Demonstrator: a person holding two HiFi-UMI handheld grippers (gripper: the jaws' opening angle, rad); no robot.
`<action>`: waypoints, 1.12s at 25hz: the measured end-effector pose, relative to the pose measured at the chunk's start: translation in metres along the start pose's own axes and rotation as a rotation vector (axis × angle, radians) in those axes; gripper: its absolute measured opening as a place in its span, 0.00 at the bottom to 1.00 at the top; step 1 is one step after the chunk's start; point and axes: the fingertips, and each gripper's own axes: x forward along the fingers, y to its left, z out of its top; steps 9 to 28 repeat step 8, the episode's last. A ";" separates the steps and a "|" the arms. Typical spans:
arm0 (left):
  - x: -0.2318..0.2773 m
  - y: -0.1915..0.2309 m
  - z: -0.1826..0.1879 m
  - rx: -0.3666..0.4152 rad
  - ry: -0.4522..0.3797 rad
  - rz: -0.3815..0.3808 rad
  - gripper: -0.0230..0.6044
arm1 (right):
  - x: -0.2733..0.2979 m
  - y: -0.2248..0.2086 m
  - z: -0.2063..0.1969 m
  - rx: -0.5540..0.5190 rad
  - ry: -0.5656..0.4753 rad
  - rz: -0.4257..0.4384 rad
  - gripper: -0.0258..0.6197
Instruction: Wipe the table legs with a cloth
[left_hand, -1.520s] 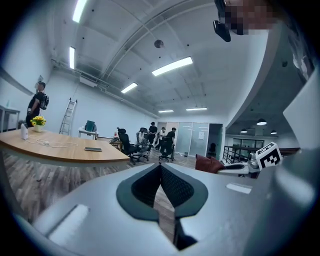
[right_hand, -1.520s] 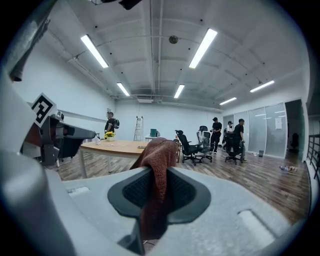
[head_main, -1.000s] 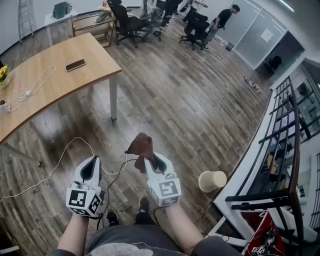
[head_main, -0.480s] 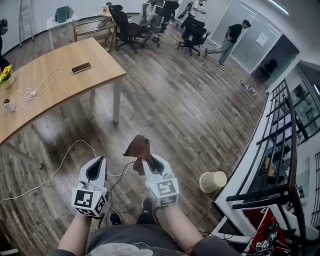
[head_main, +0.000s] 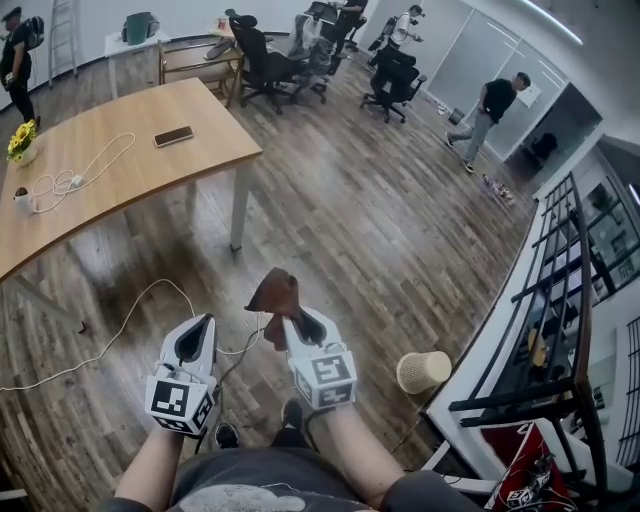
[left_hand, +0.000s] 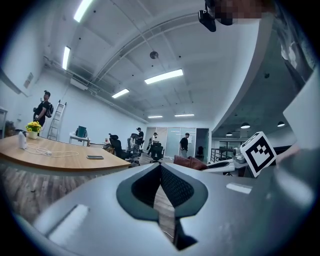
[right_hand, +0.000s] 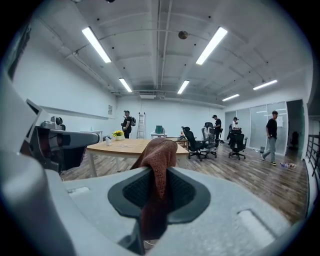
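A brown cloth (head_main: 275, 293) hangs bunched from my right gripper (head_main: 285, 315), which is shut on it; in the right gripper view the cloth (right_hand: 159, 150) drapes between the pads. My left gripper (head_main: 207, 318) is held beside it at the left, shut with nothing in it, and in its own view the left gripper (left_hand: 161, 167) shows only floor below the pads. The wooden table (head_main: 120, 170) stands ahead at the left. Its nearest white leg (head_main: 238, 208) is well beyond both grippers. From the right gripper view the table (right_hand: 130, 146) shows past the cloth.
A white cable (head_main: 130, 320) trails over the wood floor left of the grippers. A pale waste basket (head_main: 423, 370) stands at the right, near a black railing (head_main: 560, 300). A phone (head_main: 174, 136) and a cord lie on the table. Office chairs (head_main: 270, 65) and people are far back.
The table and its leg sit slightly lower and nearer in the head view. Both grippers keep their pose and the cloth stays held. A person at the back has walked right.
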 end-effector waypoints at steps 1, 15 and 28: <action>-0.001 0.000 0.001 0.002 -0.004 0.003 0.07 | 0.000 0.001 0.000 0.000 0.004 0.002 0.13; -0.011 0.005 0.005 0.005 -0.015 0.018 0.07 | -0.002 0.012 -0.001 0.006 0.031 0.018 0.13; -0.011 0.005 0.005 0.005 -0.015 0.018 0.07 | -0.002 0.012 -0.001 0.006 0.031 0.018 0.13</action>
